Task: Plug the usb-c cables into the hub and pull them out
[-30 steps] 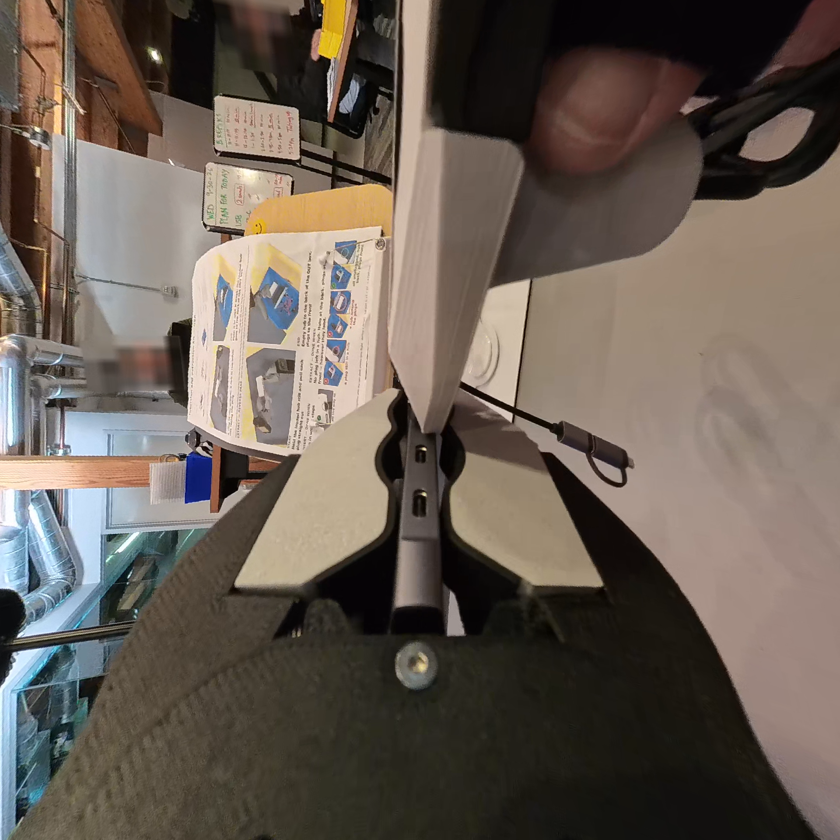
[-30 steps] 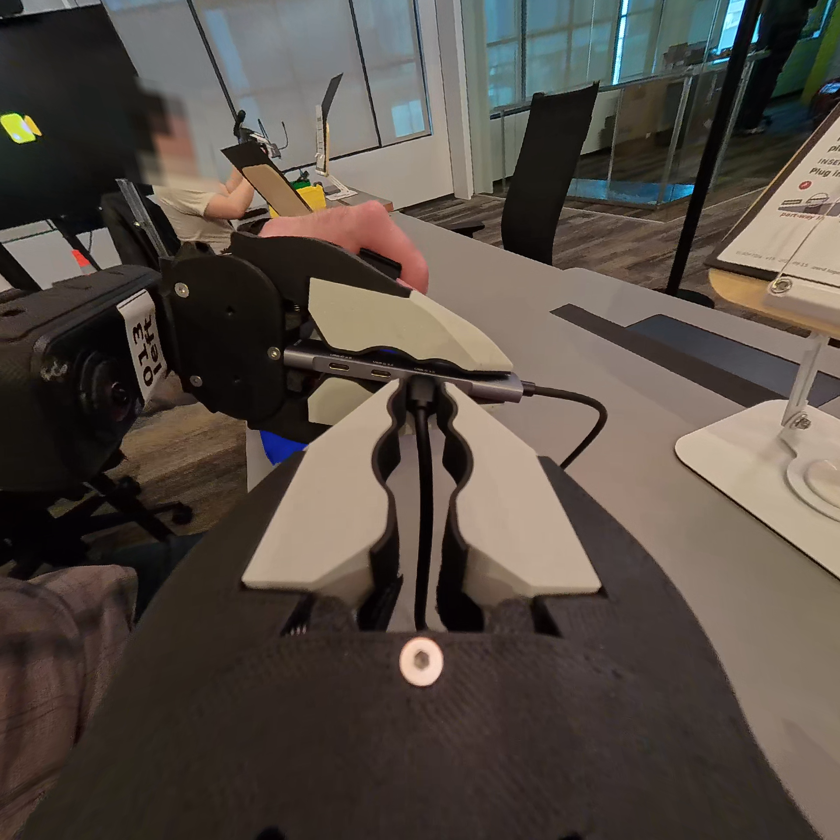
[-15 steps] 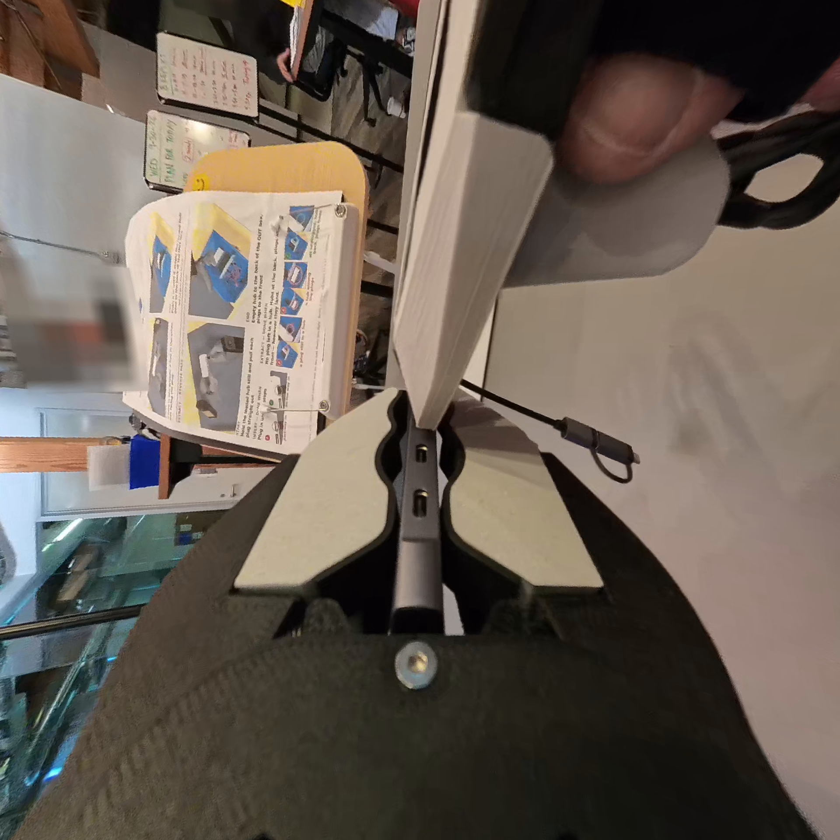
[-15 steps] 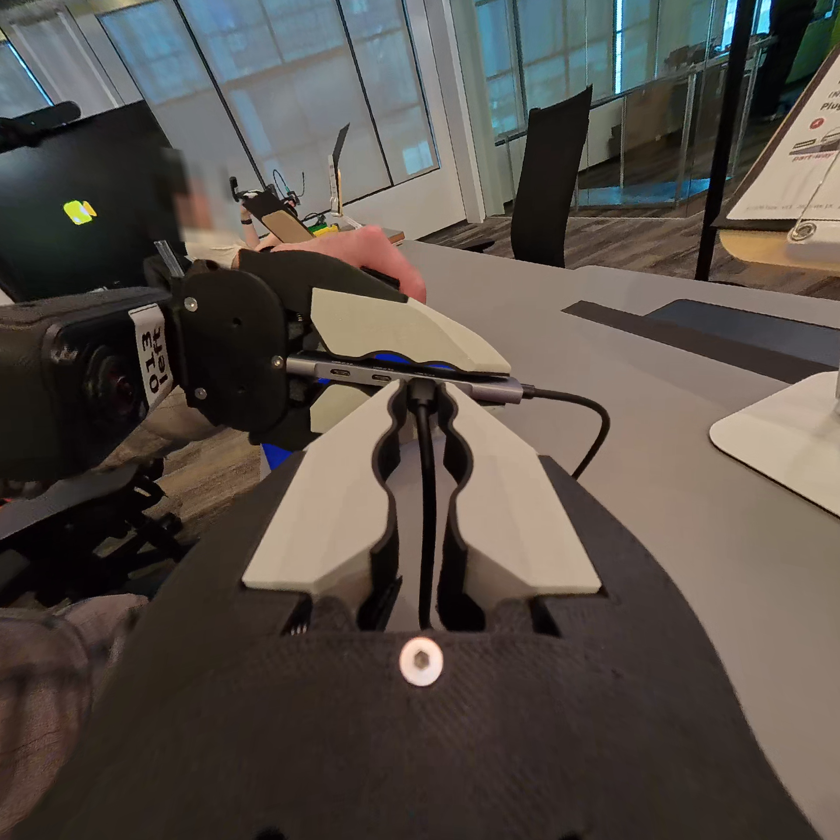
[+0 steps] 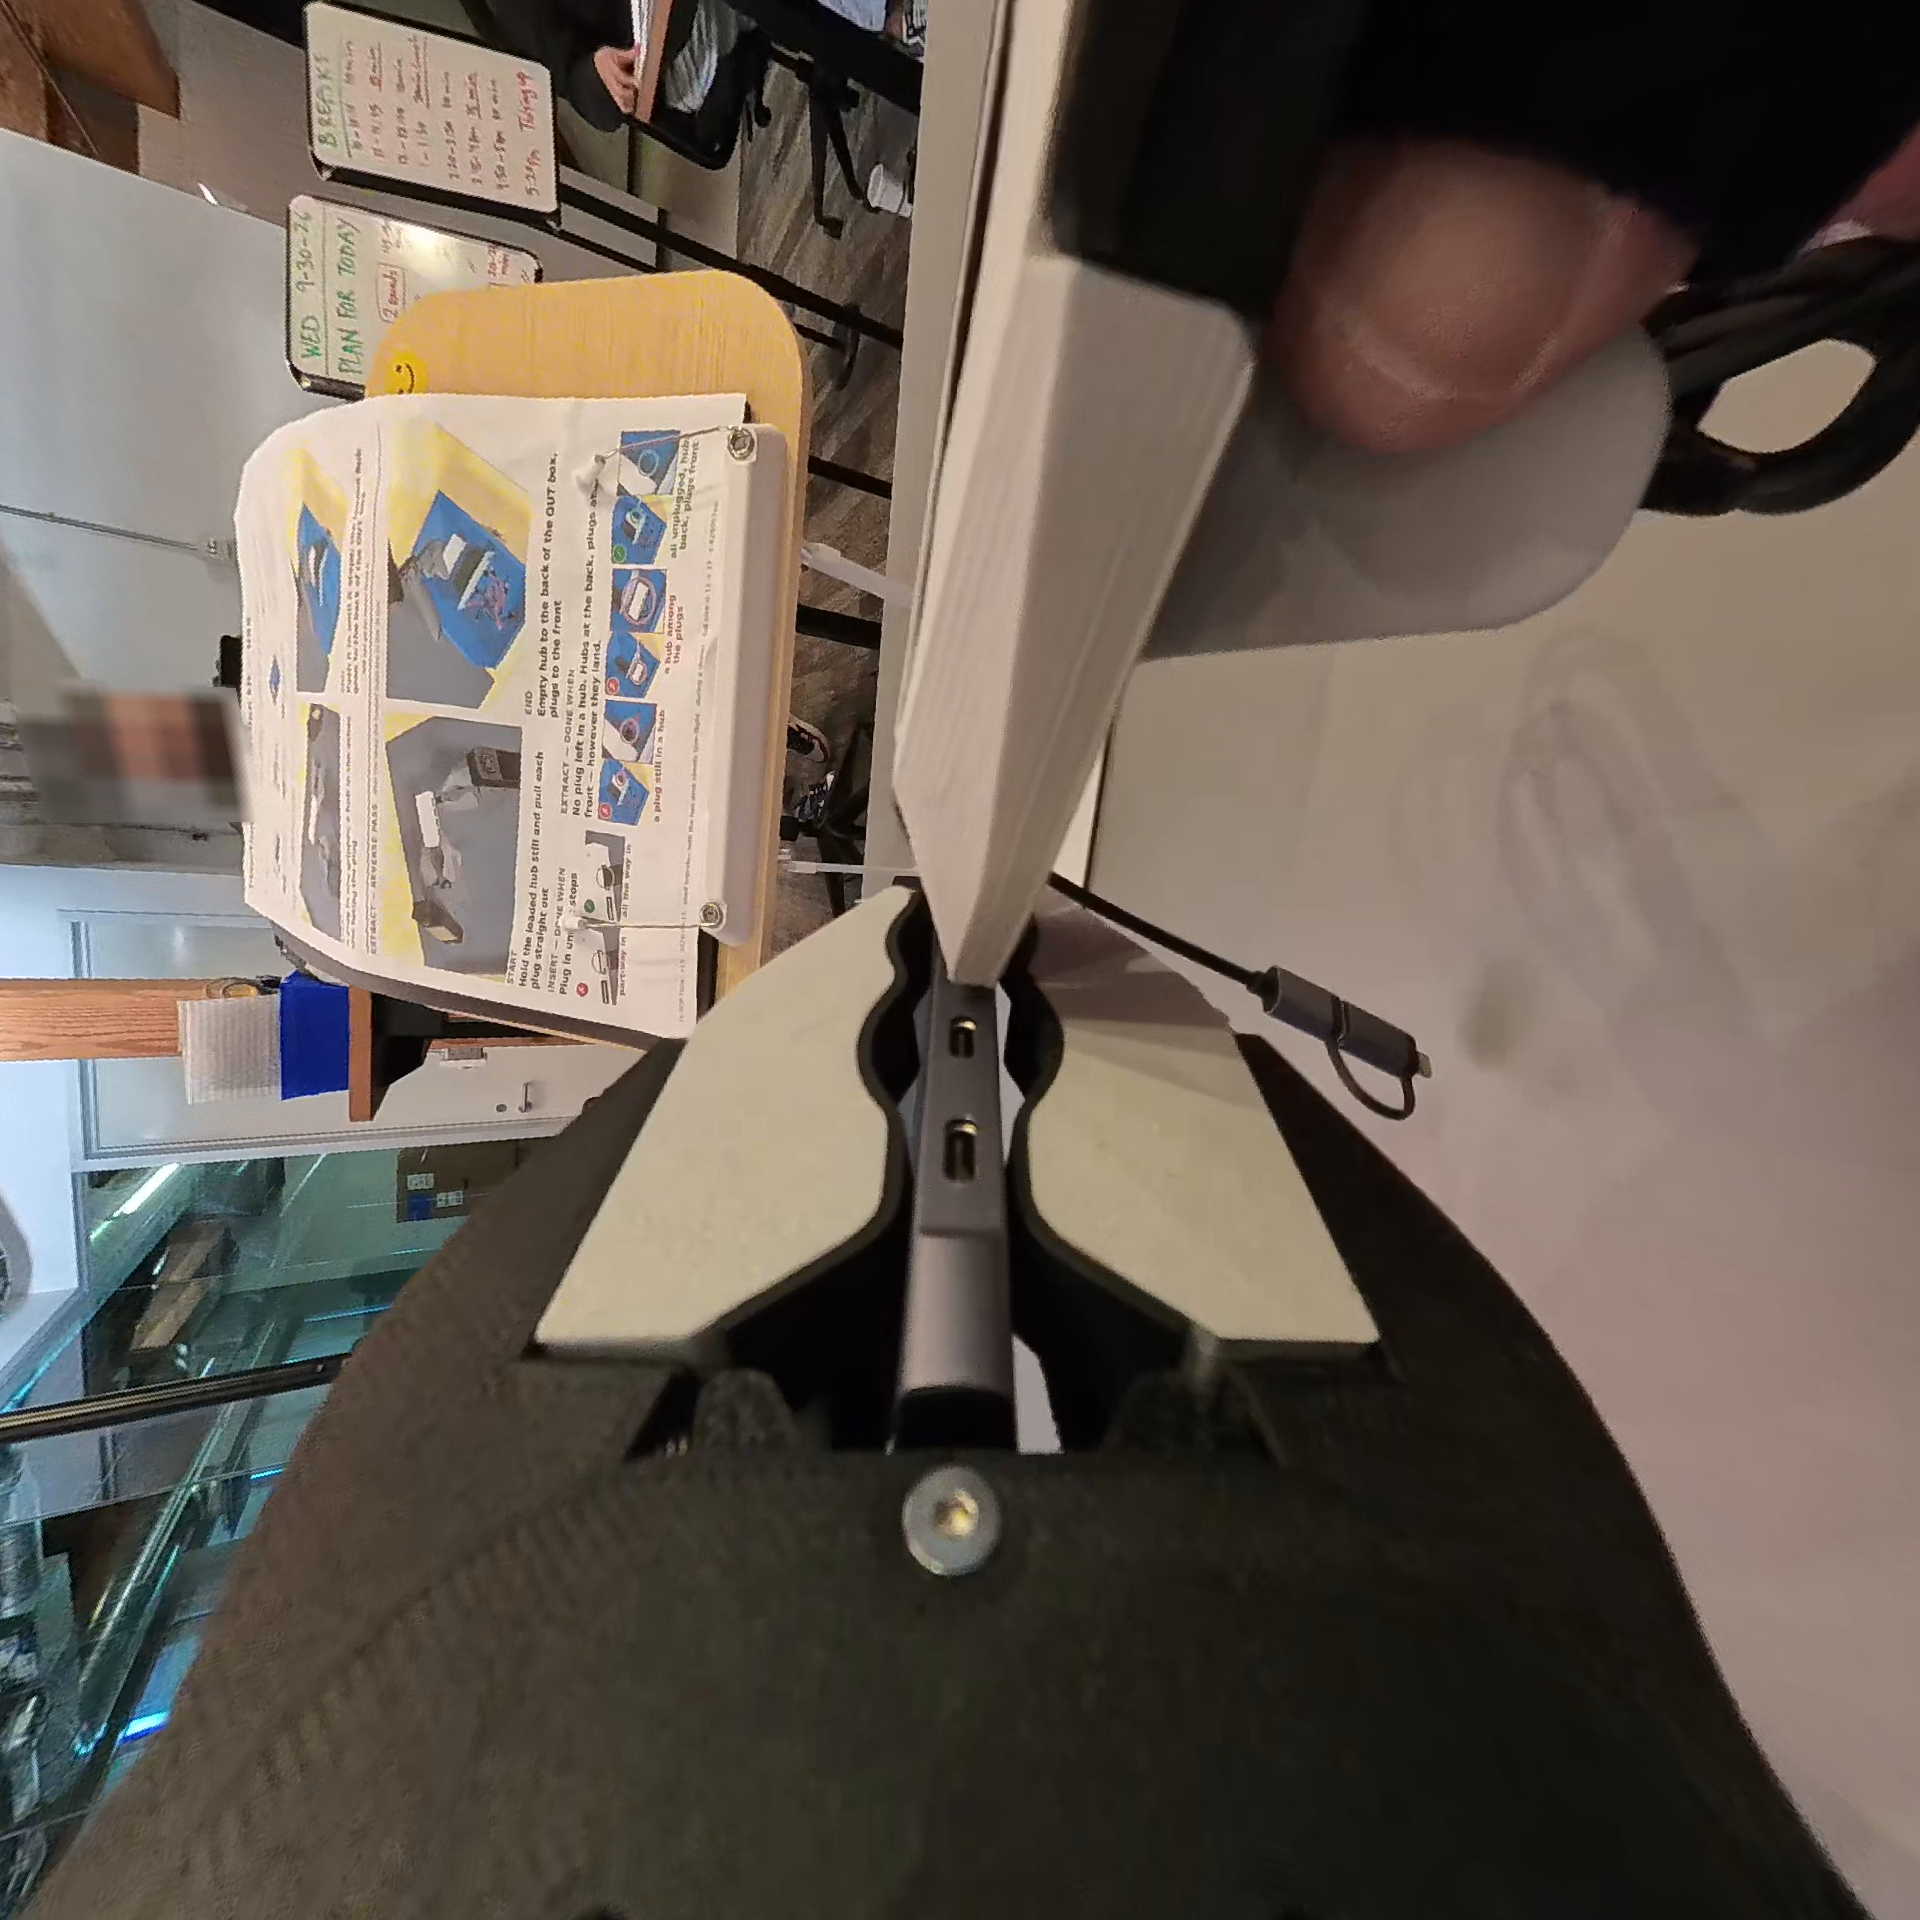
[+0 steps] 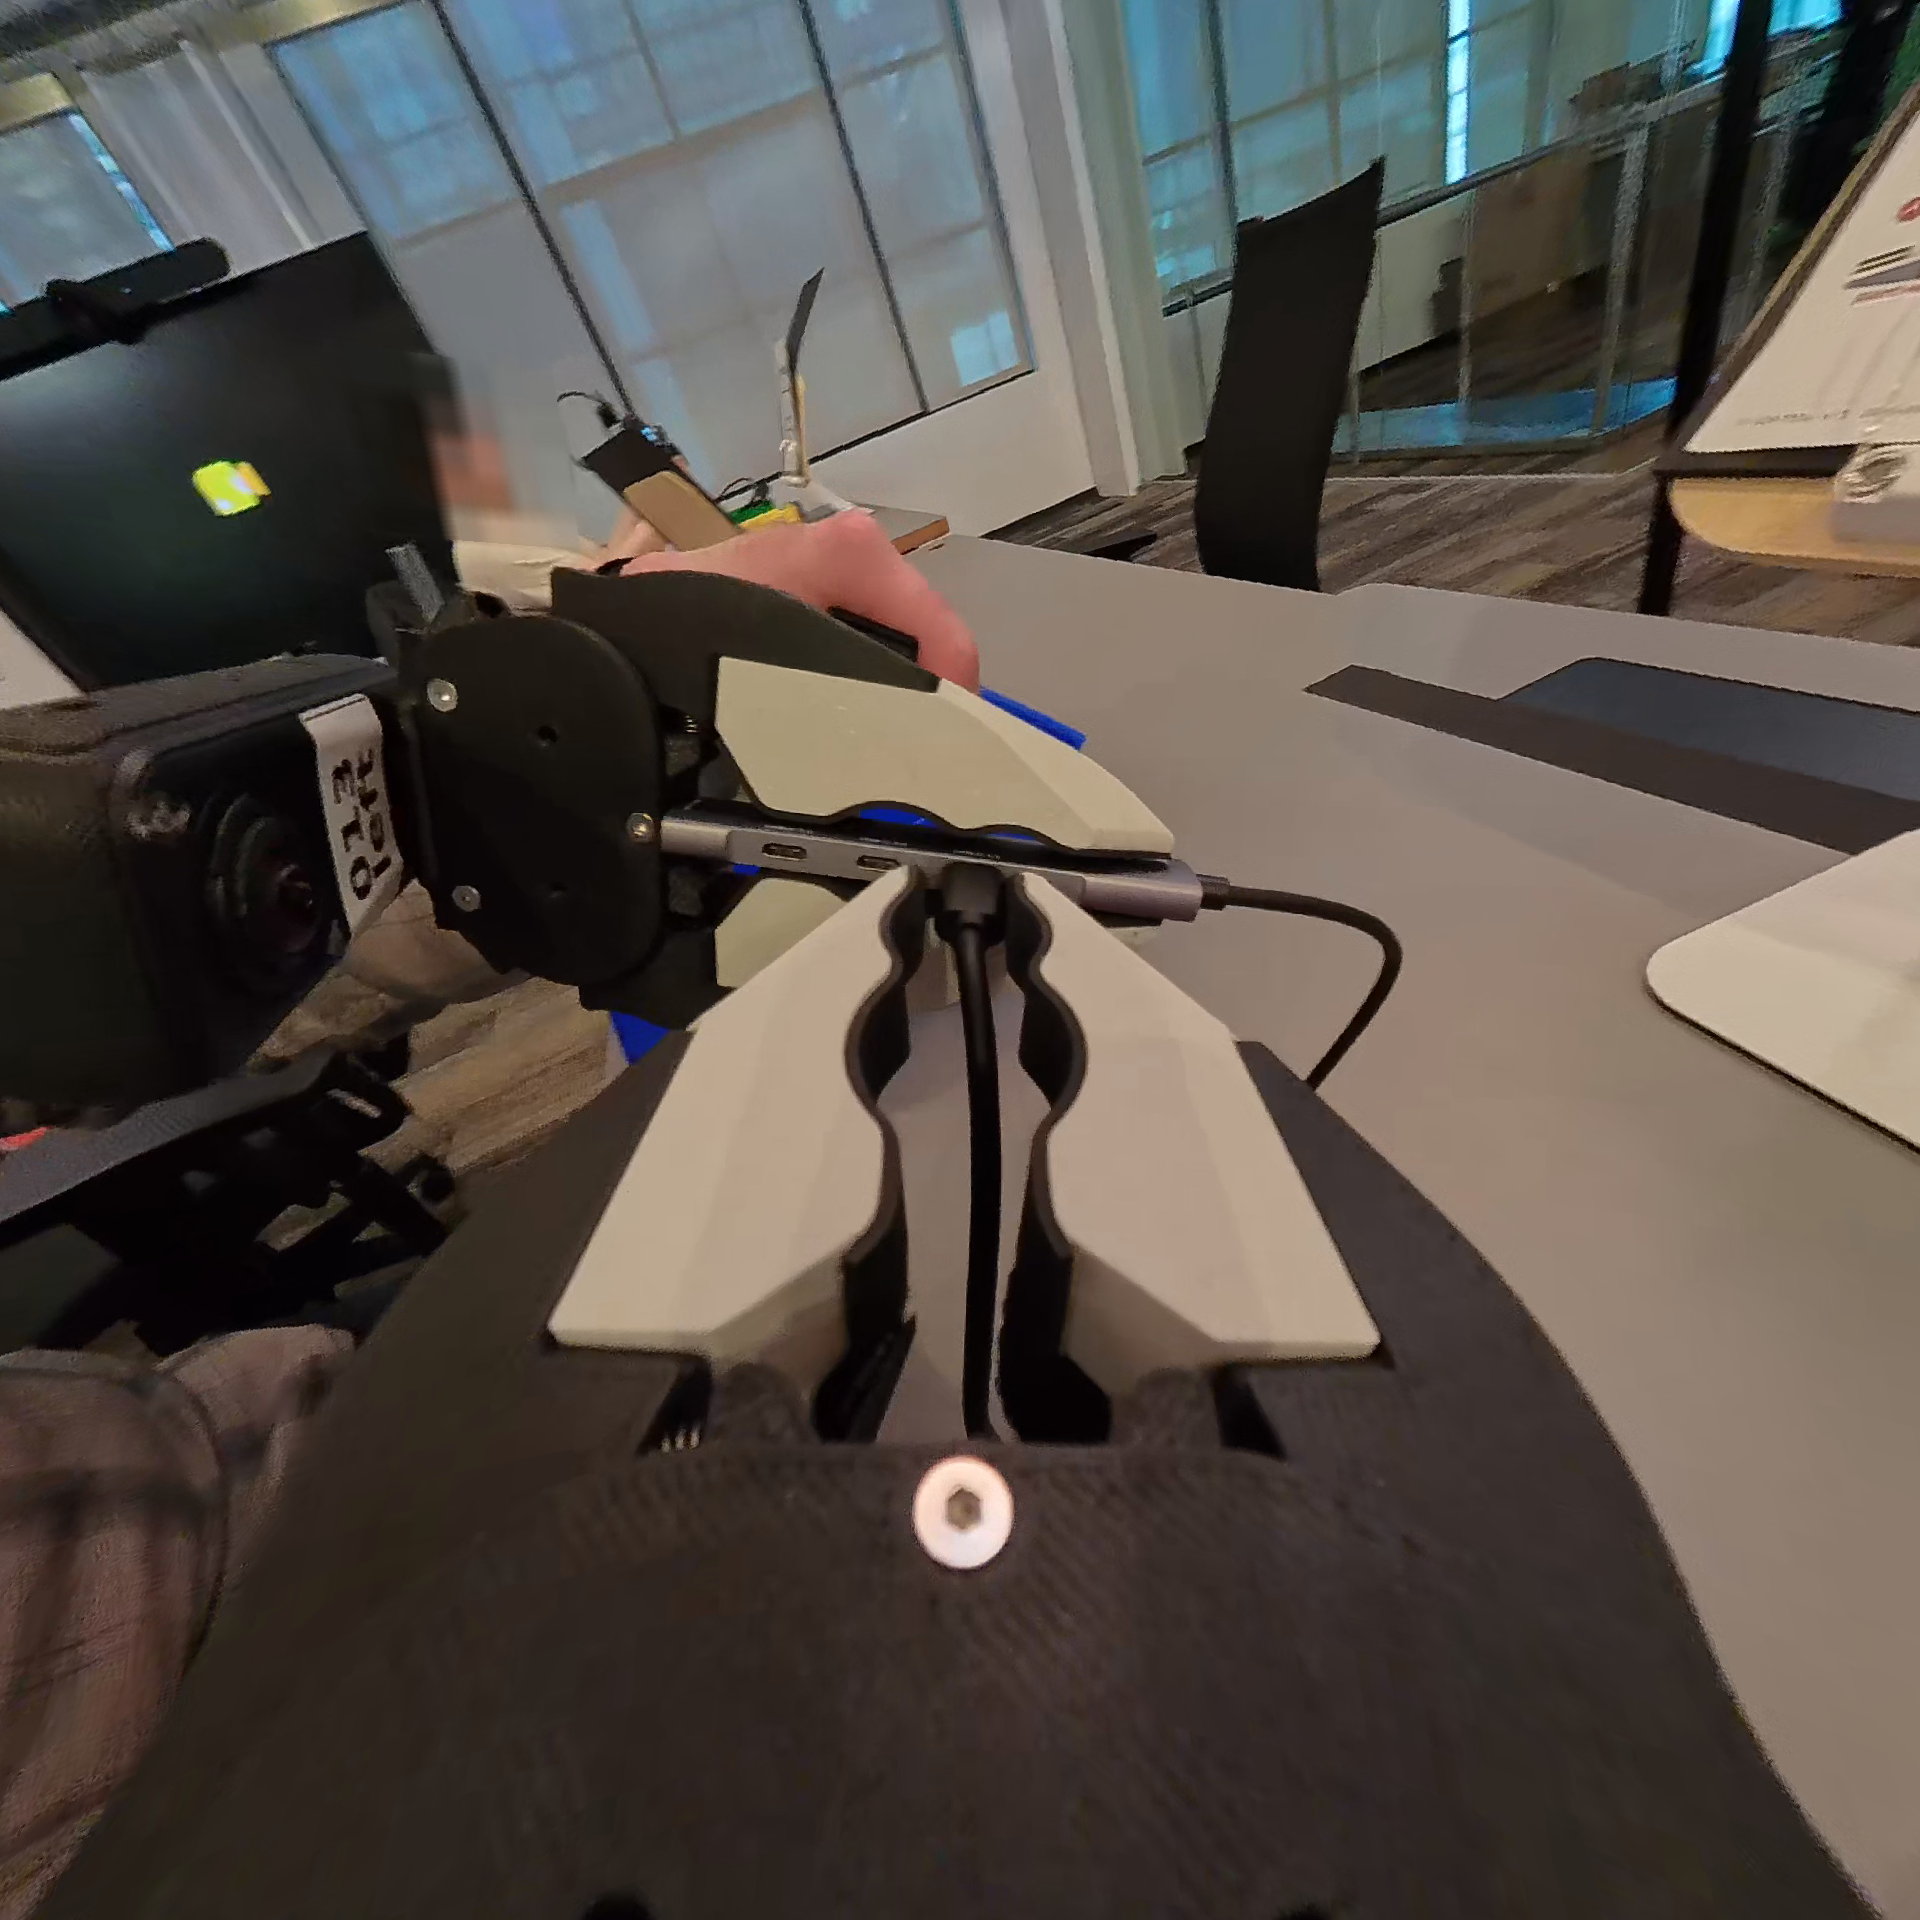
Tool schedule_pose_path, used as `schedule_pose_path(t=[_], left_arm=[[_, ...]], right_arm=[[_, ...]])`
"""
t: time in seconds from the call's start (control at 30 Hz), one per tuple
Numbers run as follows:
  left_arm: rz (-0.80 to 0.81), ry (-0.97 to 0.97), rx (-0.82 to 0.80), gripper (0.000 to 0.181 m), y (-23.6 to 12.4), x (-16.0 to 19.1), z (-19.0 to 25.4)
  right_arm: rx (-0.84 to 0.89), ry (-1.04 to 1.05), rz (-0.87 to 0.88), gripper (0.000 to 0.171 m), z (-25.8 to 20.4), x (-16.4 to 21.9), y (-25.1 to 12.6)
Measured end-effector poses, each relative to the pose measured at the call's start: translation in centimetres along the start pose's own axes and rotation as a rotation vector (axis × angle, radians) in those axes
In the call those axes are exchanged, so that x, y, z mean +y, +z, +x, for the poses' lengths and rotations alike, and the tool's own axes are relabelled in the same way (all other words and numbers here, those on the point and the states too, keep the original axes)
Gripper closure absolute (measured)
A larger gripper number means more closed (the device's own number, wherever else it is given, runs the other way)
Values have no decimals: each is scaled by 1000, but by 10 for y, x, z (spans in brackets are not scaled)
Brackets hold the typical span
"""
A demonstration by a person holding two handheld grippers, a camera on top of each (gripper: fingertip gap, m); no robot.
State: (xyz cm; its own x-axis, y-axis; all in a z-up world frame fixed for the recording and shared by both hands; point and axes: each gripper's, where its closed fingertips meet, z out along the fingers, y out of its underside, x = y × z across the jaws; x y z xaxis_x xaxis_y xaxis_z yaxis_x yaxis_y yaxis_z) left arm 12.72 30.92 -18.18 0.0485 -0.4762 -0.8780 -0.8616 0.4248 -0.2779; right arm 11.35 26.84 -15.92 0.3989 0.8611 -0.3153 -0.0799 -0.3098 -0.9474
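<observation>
My left gripper (image 5: 961, 935) is shut on a slim grey usb-c hub (image 5: 956, 1153), held edge-on with two empty ports facing the camera. In the right wrist view the left gripper (image 6: 1138, 847) holds the hub (image 6: 821, 847) level above the grey table (image 6: 1455, 1091). My right gripper (image 6: 961, 899) is shut on the plug of a black usb-c cable (image 6: 980, 1122). The plug sits at a hub port, and how deep is hidden. One of the right gripper's fingers (image 5: 1039, 623) reaches down to the hub. The hub's own lead (image 6: 1361, 956) ends in an adapter (image 5: 1340, 1029) on the table.
An instruction sheet on a wooden stand (image 5: 499, 707) is behind the hub. A white stand base (image 6: 1818, 997) and a dark mat (image 6: 1662, 727) are on the table to the right. A black chair (image 6: 1288, 395) and a monitor (image 6: 208, 468) are farther back. My right fingertips sit around 4 cm from my left ones.
Both grippers have stayed joined at the hub with the plug at its port. The pair has shifted and turned a little, so the background has slid in both views.
</observation>
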Motion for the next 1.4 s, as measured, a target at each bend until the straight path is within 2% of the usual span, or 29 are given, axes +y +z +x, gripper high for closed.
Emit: schedule_pose_path(t=[0.13,0.27,0.37,0.43,0.53,0.63,0.7,0.73,0.8,0.83,0.87,0.97,1.0,1.03,1.23,1.4], left_arm=[[19,-1,-10,169,-1,-1,1],[91,-38,-32,169,-4,-7,-4],[145,-41,-59,169,-5,-12,-5],[196,-48,-95,169,-7,-17,-7],[255,-66,-134,169,-12,-18,-14],[271,-60,-162,169,-18,-15,-20],[271,-37,-178,169,-23,-12,-22],[270,-30,-189,169,-25,-11,-24],[276,-13,-205,169,-30,-11,-26],[281,0,-212,169,-32,-12,-27],[290,17,-215,168,-34,-15,-27],[304,55,-235,168,-39,-21,-27],[307,55,-244,169,-40,-23,-28],[313,57,-251,169,-42,-24,-29],[335,76,-273,169,-47,-28,-32],[354,69,-297,169,-53,-35,-37]], right_arm=[[-43,-17,-59,152,-5,1,1],[6,-114,-77,162,-4,-11,1],[157,-228,-42,171,-1,-27,3],[280,-348,-26,171,-4,-34,4],[345,-433,-32,171,-17,-35,9],[358,-428,-14,142,-21,-36,8],[359,-394,9,117,-21,-39,3],[346,-388,9,112,-21,-38,1],[320,-366,1,93,-22,-34,0],[290,-354,-7,92,-25,-31,1],[263,-353,-13,99,-28,-29,2],[209,-355,-12,140,-39,-26,2],[206,-345,-2,142,-41,-27,2],[181,-339,-4,158,-44,-27,2],[176,-319,25,163,-49,-31,0],[185,-332,85,158,-56,-36,-5]])
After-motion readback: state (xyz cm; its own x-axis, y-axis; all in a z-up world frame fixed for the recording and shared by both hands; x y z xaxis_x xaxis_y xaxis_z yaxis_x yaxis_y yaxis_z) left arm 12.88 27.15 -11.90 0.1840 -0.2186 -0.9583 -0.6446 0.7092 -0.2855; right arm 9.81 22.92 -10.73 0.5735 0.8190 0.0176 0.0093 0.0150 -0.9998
